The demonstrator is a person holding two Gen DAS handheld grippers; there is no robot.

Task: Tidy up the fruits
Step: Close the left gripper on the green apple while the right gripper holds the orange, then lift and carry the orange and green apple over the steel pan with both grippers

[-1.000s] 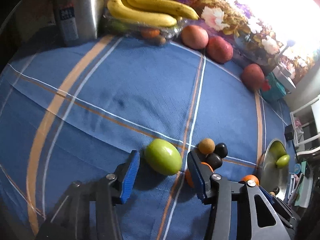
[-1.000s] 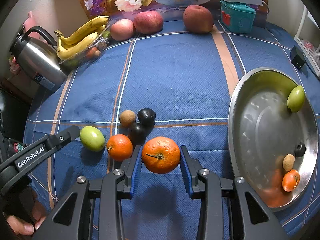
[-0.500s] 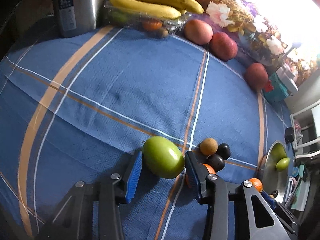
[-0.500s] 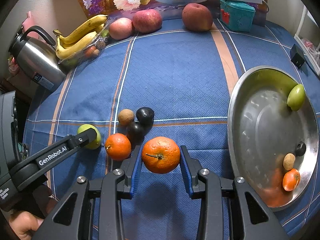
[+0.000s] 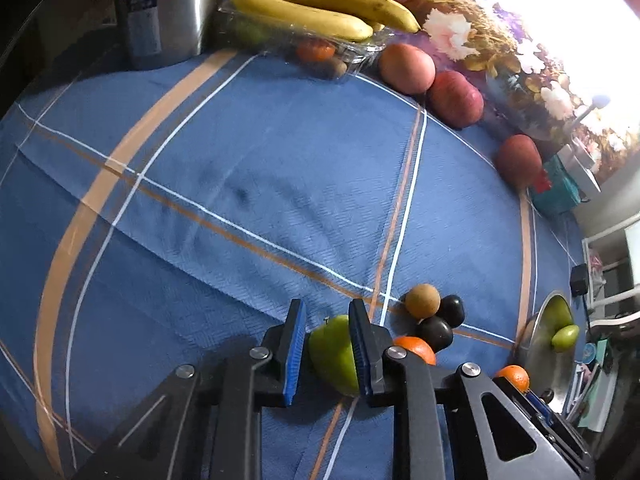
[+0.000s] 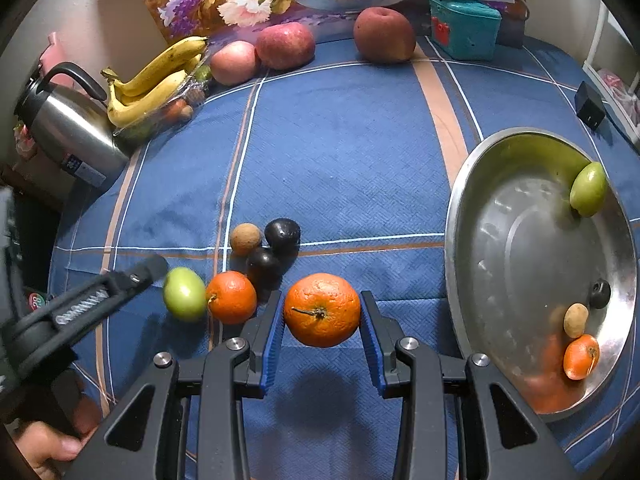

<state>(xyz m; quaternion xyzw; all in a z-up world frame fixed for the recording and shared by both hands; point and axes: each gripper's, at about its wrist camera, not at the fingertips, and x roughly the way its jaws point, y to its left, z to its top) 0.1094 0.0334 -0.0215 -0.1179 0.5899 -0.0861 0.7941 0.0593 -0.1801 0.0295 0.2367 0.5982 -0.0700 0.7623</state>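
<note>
Two tools loaded: right tool [image 6: 321, 312] pinching large orange citrus fruit [image 6: 322, 309] above blue striped desk [image 6: 340, 140]; left tool [image 5: 326, 350] clamped on green oval fruit [image 5: 335, 354]. Step: carry. Next: swing both over round steel basin [image 6: 472, 184], release gently among fruit already there.

We found the metal basin [image 6: 472, 216] at the right of the tabletop [image 6: 344, 152], with five small fruits in it. Left of the basin, a cluster of small fruits [image 6: 264, 252] lay near the front edge. Along the back stood three apples [image 6: 284, 46] in a row, the bananas [image 6: 156, 80] to their left, and the kettle [image 6: 68, 128] farther left still.
</note>
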